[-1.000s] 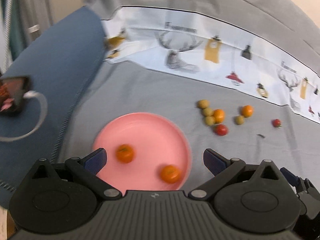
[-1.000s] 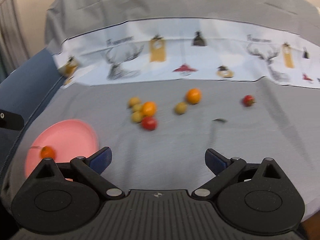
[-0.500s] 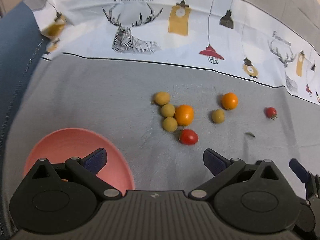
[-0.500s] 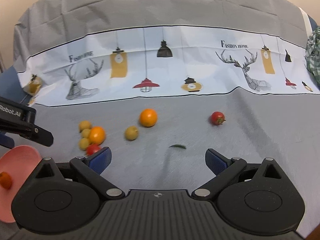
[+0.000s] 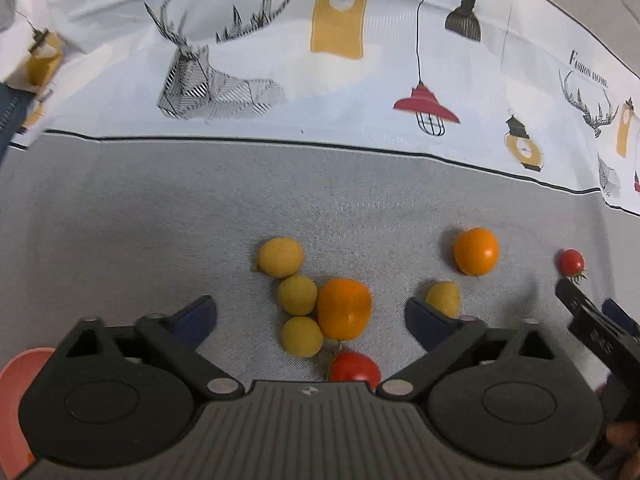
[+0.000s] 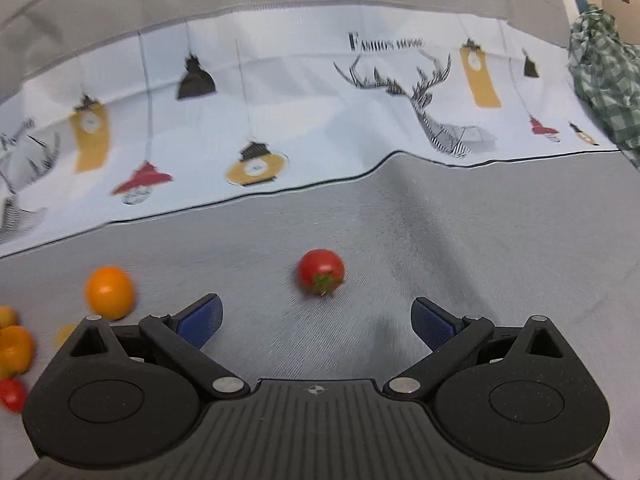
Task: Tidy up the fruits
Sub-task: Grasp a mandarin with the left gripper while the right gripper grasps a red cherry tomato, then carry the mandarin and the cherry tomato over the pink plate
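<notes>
Left gripper [image 5: 308,314] fingers spread wide, holding nothing, low over the grey tablecloth [image 5: 140,220]. Between and just ahead of its fingers sits a tight cluster: large orange fruit [image 5: 344,308], slightly elongated with its long axis running toward and away from the camera, touching two small yellow fruits [image 5: 297,294] on its left; a third yellow fruit [image 5: 280,257] lies just beyond them. Red tomato [image 5: 354,366] is nearest the gripper body, partly hidden by it, green stem toward the upper left. A lone yellow fruit [image 5: 443,298] lies just beside the right blue finger pad [image 5: 424,320]; whether it touches cannot be told. Round orange [image 5: 476,251] lies farther right, apart from the cluster. Pink plate [image 5: 16,392] shows only as a rim at the lower left edge. Right gripper [image 6: 316,316] also spread wide and empty; cherry tomato [image 6: 321,272] lies just ahead of it, centred between the fingers, stem facing the camera. Open grey cloth surrounds this tomato on all sides; the printed white band [image 6: 280,100] of the cloth runs across behind. Green checked cloth [image 6: 604,76] at the far right edge.
</notes>
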Motion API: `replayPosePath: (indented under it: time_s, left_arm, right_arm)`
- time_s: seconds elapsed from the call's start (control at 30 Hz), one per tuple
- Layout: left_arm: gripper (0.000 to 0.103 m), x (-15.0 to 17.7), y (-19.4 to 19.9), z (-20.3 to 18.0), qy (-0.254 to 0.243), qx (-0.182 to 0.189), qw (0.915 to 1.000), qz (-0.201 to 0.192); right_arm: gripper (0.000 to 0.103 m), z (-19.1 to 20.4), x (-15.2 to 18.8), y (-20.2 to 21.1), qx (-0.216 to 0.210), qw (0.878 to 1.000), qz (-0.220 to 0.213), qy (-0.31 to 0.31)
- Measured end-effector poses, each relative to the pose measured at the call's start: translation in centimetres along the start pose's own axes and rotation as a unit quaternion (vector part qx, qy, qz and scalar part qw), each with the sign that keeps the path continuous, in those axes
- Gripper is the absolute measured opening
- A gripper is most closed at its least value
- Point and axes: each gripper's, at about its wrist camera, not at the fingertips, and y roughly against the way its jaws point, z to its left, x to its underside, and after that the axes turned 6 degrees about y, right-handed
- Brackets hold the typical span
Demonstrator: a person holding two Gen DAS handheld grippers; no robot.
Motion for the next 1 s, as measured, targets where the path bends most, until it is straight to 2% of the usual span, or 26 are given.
replayPosePath:
  time_s: [0.07, 0.1, 0.17, 0.33, 0.43, 0.47, 0.5, 0.53, 0.57, 0.63, 0.8, 0.9, 1.0]
  left_arm:
    - [0.072, -0.4, -1.1, 0.0, -0.003, 0.003, 0.9998, 0.02]
    - [0.068, -0.5, -1.5, 0.0, -0.002, 0.006, 0.9995, 0.03]
    - [0.063, -0.7, -2.1, 0.1, 0.007, 0.019, 0.9989, 0.042]
    - [0.061, -0.8, -3.2, -1.2, -0.017, 0.012, 0.9986, 0.049]
    - [0.049, -1.0, -3.9, -1.8, -0.022, 0.01, 0.9982, 0.055]
    - [0.038, -1.1, -3.8, -1.8, -0.02, 0.011, 0.9985, 0.051]
    - [0.038, -1.2, -3.7, -1.7, -0.018, 0.016, 0.9984, 0.051]
    - [0.038, -1.3, -3.4, -1.5, -0.011, 0.026, 0.9983, 0.052]
    - [0.038, -1.2, -3.1, -1.4, -0.011, 0.032, 0.9982, 0.049]
    - [0.038, -0.9, -2.2, -1.3, -0.014, 0.03, 0.9986, 0.041]
    - [0.038, 0.2, 0.7, -0.5, -0.004, 0.038, 0.9987, 0.034]
    - [0.038, 1.7, 3.7, 0.1, -0.01, 0.037, 0.9991, 0.016]
    - [0.038, 3.7, 6.8, 1.3, -0.01, 0.033, 0.9994, 0.003]
  right_arm:
    - [0.1, -0.4, -0.3, -1.8, 0.01, 1.0, 0.01, 0.0]
    - [0.1, -0.5, -0.4, -2.3, 0.012, 1.0, 0.014, -0.003]
    - [0.1, -0.7, -0.4, -3.0, 0.011, 1.0, 0.013, -0.009]
    - [0.1, 0.1, -0.3, -3.7, 0.014, 1.0, -0.003, 0.02]
    - [0.097, 0.5, -0.4, -3.9, 0.013, 0.999, -0.014, 0.03]
    - [0.083, 0.5, -0.4, -3.9, 0.011, 0.999, -0.017, 0.032]
    - [0.071, 0.5, -0.4, -3.6, 0.006, 0.999, -0.023, 0.034]
    - [0.041, 0.5, -0.4, -3.3, 0.002, 0.999, -0.027, 0.039]
    - [0.032, 0.6, -0.5, -3.1, 0.0, 0.999, -0.026, 0.044]
    - [0.031, 0.5, -0.5, -2.6, 0.0, 0.999, -0.022, 0.042]
    - [0.031, 0.3, -0.1, 0.0, -0.005, 0.999, -0.041, 0.028]
    - [0.031, 0.5, 0.2, 2.7, -0.018, 0.998, -0.05, 0.016]
    - [0.031, 1.6, 1.3, 6.2, -0.048, 0.998, -0.044, 0.007]
